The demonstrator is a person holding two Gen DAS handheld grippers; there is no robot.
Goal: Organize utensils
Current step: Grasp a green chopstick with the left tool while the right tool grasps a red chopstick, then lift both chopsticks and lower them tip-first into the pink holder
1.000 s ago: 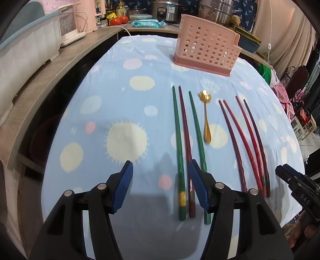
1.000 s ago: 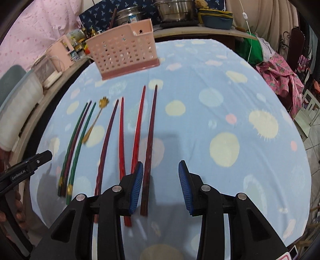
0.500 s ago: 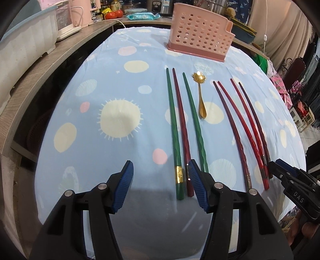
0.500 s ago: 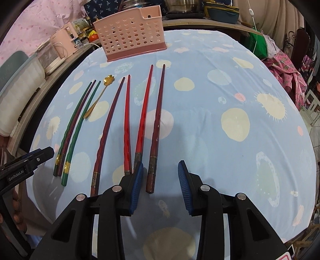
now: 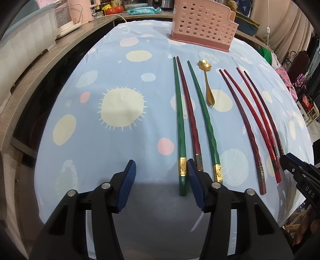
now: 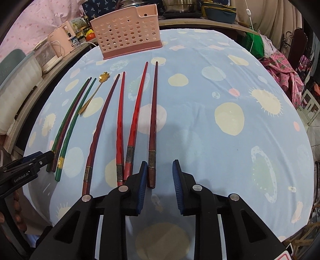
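Observation:
A pink perforated utensil holder (image 5: pixel 202 30) (image 6: pixel 128 38) stands upright at the far end of the table. Two green chopsticks (image 5: pixel 180 112) and a dark red one (image 5: pixel 190 112) lie side by side, then a gold spoon (image 5: pixel 208 84) (image 6: pixel 94 92), then several red and dark red chopsticks (image 5: pixel 254 116) (image 6: pixel 136 116). My left gripper (image 5: pixel 160 180) is open and empty; its right finger sits at the near end of the leftmost green chopstick. My right gripper (image 6: pixel 160 180) is open and empty; the rightmost chopstick's (image 6: pixel 153 128) near end lies beside its left finger.
A blue tablecloth (image 5: pixel 100 140) with pale spots covers the round table. A counter (image 5: pixel 40 66) runs along the left with appliances (image 5: pixel 68 14) and tomatoes (image 5: pixel 114 10). Pots stand behind the holder (image 6: pixel 180 6). Clothes and chairs are at the right (image 6: pixel 284 66).
Both grippers have drawn back toward the near ends of the chopsticks, so the utensils and holder sit farther off. Both stay open and empty. Nothing on the table has moved.

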